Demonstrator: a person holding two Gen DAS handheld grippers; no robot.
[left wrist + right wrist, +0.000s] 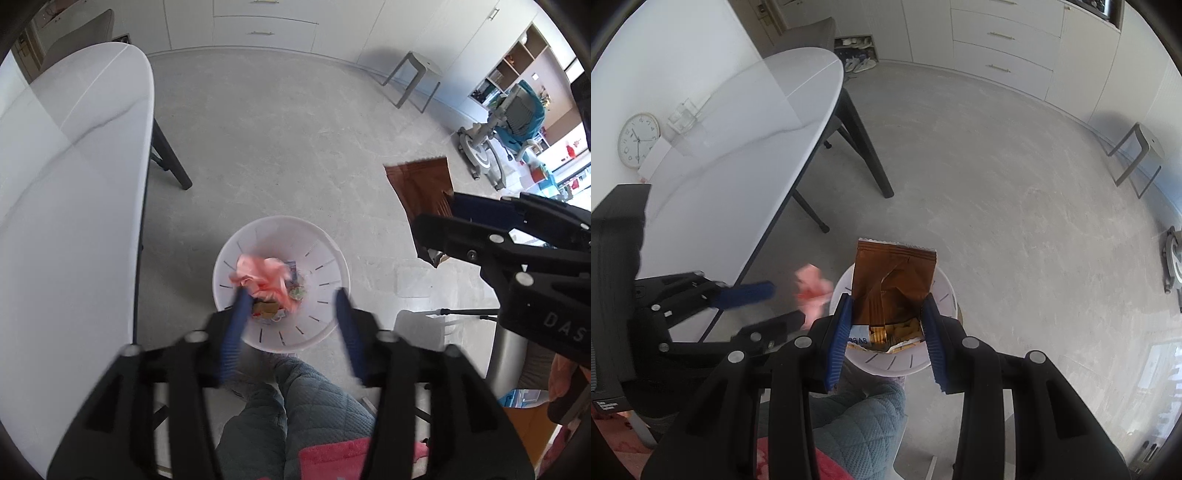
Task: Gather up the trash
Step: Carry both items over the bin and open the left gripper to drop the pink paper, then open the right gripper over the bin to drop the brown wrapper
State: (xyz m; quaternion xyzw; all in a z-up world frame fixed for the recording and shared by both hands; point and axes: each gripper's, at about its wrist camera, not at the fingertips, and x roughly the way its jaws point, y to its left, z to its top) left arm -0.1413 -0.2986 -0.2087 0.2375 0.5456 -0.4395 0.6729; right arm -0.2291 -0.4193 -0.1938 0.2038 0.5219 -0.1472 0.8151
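Trash goes into a white slotted bin [281,284] standing on the grey floor [295,147] just beside the white oval table [74,166], and both my tools sit above it. My left gripper [290,317] is spread wide, its blue fingers [236,325] well apart with nothing between them. In the left wrist view a crumpled pink wrapper [264,277] shows over the bin's opening, at the tip of the left-hand finger; it is blurred, and I cannot tell whether it is already lying on the other scraps or hanging in the air. From the right wrist view the same pink wrapper [812,291] appears as a smear just past the left gripper [783,306], beside the bin's rim [945,295].

My right gripper [888,325] is clamped on a brown snack bag [892,280], the two blue pads [842,328] pressing its lower part from both sides. The bag stands upright between them, its crimped top edge pointing away from me, its torn lower end showing yellow print. It hangs directly over the bin. From the left wrist view the right gripper [454,210] enters from the right with the snack bag [421,188] at its tip, to the right of the bin.

A grey stool [415,77] stands by the white cabinets [266,26], well apart from the bin. A round clock [638,140] leans on the table's far side
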